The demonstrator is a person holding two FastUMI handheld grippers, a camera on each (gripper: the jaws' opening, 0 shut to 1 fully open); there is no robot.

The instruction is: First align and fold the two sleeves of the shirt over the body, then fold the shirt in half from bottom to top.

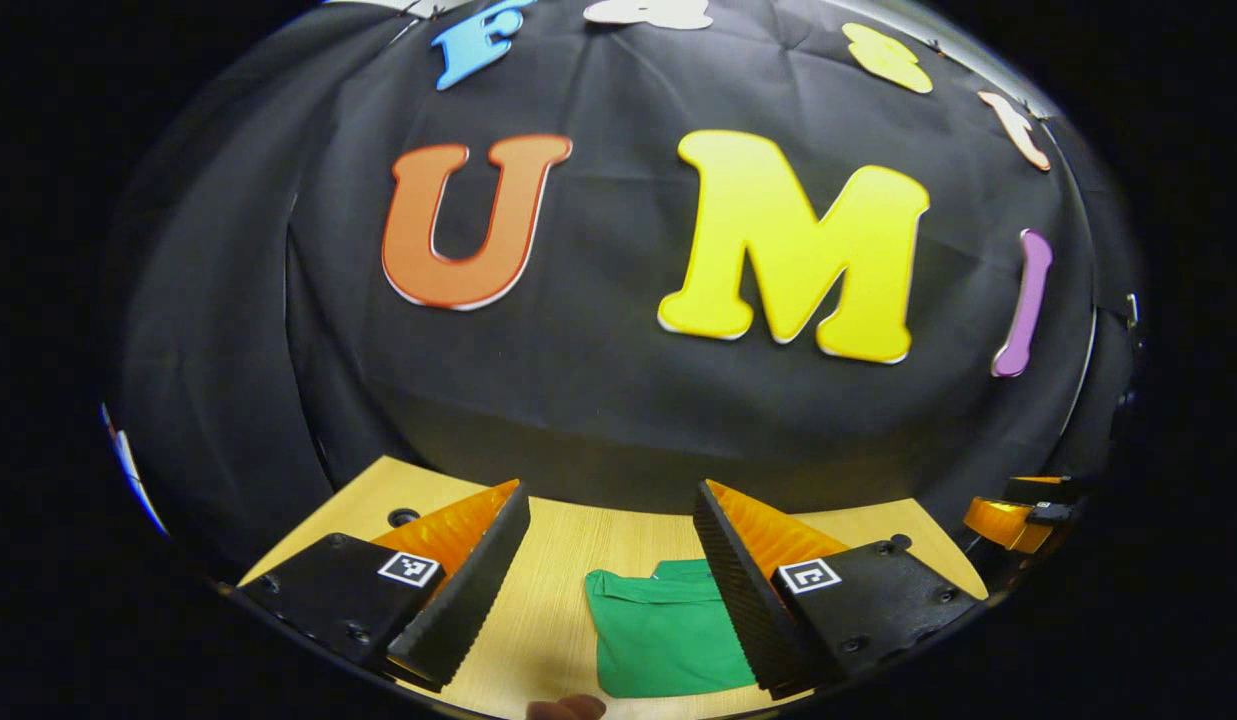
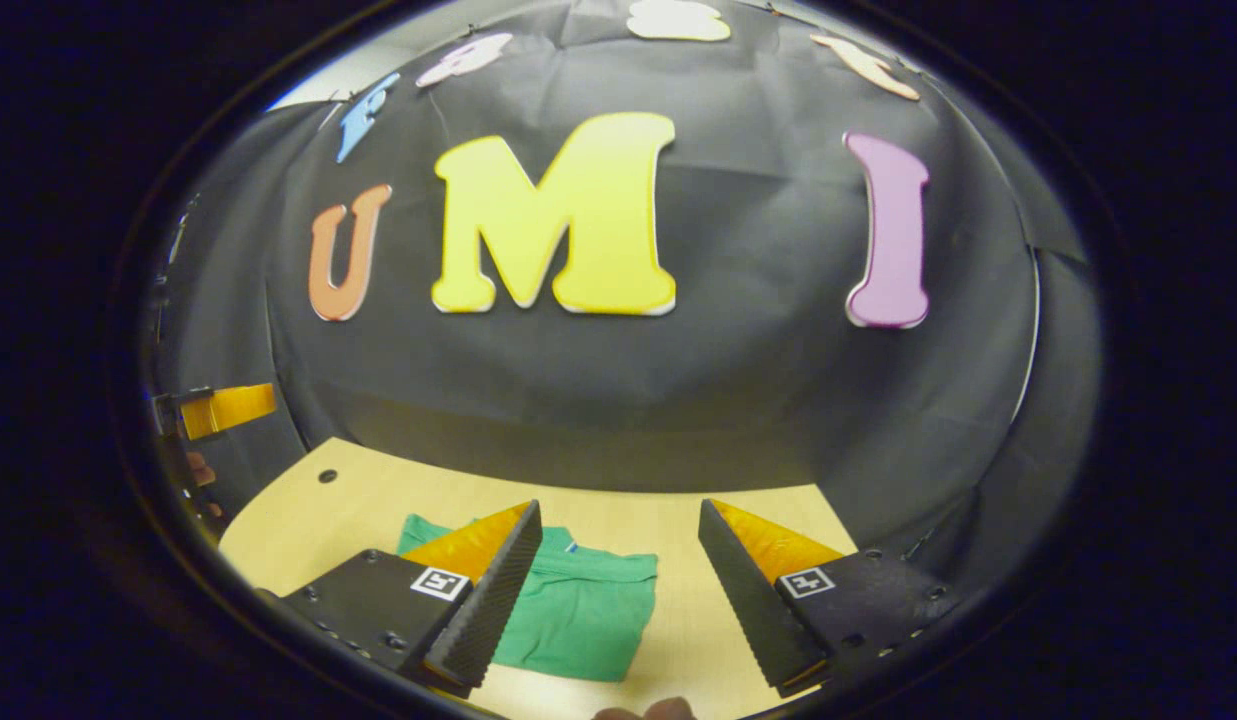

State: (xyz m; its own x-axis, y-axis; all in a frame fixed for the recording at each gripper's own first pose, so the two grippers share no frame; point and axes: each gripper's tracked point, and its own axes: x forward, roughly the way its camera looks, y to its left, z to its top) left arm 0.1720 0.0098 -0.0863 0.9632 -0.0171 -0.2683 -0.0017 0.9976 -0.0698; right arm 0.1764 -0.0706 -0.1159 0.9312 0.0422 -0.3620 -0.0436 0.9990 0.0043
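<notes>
A green shirt (image 1: 663, 635) lies folded into a compact rectangle on the light wooden table (image 1: 568, 560). In the left gripper view my left gripper (image 1: 610, 590) hangs open above the table, and the shirt sits below it, partly behind its right finger. In the right gripper view the same shirt (image 2: 578, 610) lies flat, partly behind the left finger of my right gripper (image 2: 618, 590), which is open too with nothing between its fingers. Both grippers are held well above the cloth. The other gripper (image 1: 1018, 515) shows at the right edge of the left gripper view, and at the left edge (image 2: 218, 408) of the right gripper view.
The black cloth wall (image 1: 598, 400) closes off the back of the table. Small round holes (image 1: 403, 517) mark the table's far corners. A fingertip (image 1: 568, 708) peeks in at the bottom of the left gripper view, and another (image 2: 648, 710) in the right gripper view.
</notes>
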